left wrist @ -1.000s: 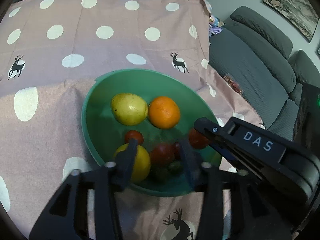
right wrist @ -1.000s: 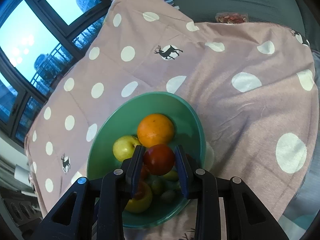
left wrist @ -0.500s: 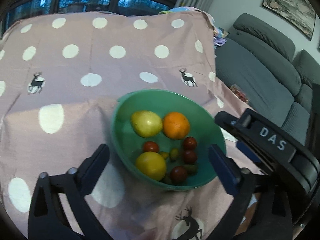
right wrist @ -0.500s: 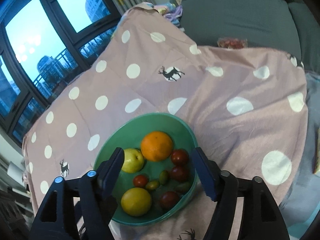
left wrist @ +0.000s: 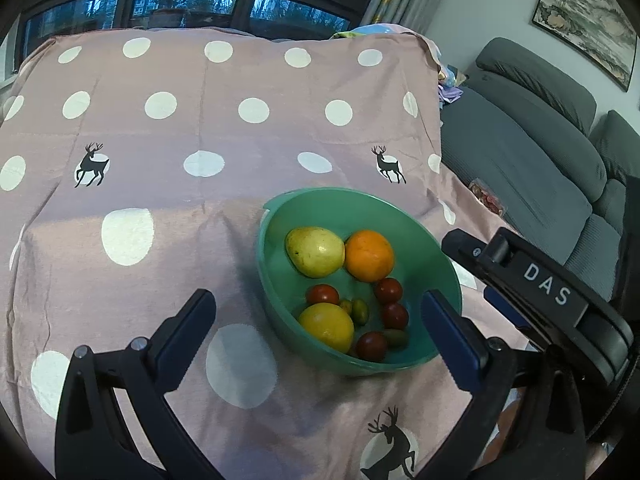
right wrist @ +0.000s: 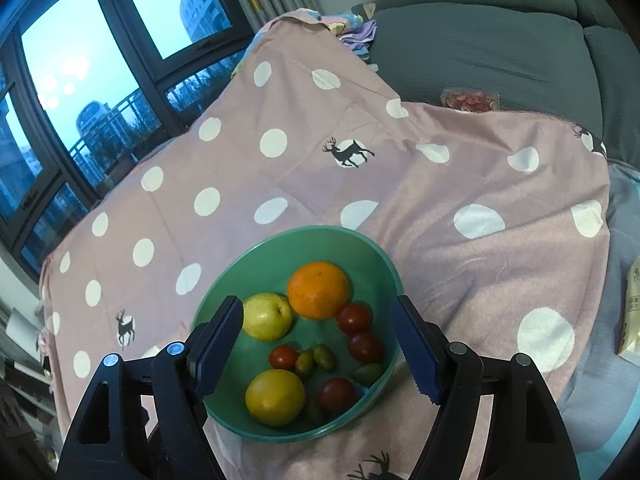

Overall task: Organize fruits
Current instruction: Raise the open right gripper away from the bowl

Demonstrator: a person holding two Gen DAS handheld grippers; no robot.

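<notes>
Hovering wide apart and empty, the jaws of the left gripper (left wrist: 316,334) and right gripper (right wrist: 318,350) frame the round green plastic bowl (right wrist: 370,250) already holding all visible fruit, on the pink polka-dot cloth (right wrist: 460,176) covering the bench, so sorting looks essentially finished.

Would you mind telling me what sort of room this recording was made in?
Most likely a home living room: a grey sofa beside the cloth-covered table, a framed painting on the wall, and large windows looking onto city buildings.
</notes>
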